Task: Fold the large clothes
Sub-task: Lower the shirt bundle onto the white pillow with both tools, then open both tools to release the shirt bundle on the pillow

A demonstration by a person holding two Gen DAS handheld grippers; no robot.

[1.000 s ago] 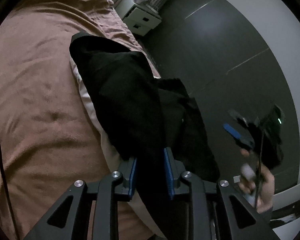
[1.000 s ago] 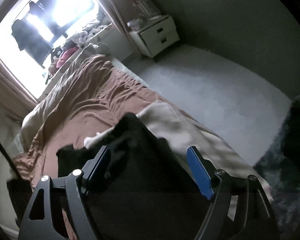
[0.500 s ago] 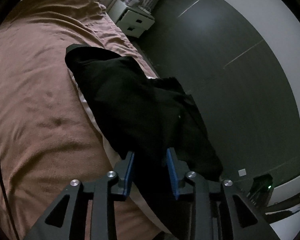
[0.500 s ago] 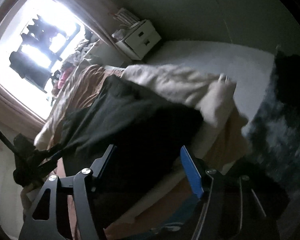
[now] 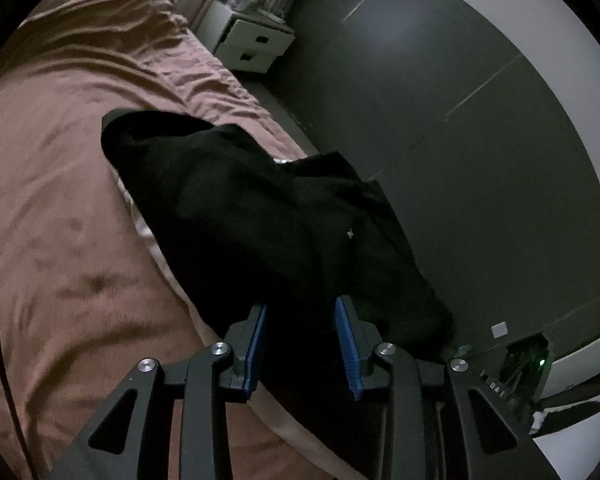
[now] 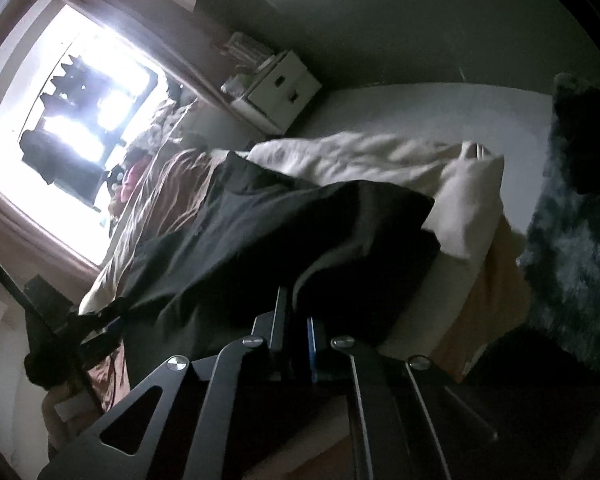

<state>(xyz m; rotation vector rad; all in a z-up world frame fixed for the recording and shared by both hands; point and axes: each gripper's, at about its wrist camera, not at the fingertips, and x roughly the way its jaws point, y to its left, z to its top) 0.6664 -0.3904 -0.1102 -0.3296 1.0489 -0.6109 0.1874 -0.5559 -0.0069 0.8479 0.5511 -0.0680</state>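
Right tongs (image 6: 296, 320) clamp black garment (image 6: 280, 240); left tongs (image 5: 301, 320) apparently hold it too.

The garment (image 5: 260, 216) is plain black. It lies on a brown bedspread (image 5: 60, 200) over a cream sheet (image 6: 380, 160). Both grippers have blue pads (image 5: 344, 336) on black frames. At 12 o'clock, a white nightstand (image 5: 252, 44); at 3 o'clock, a mottled grey-blue rug (image 6: 572, 248).
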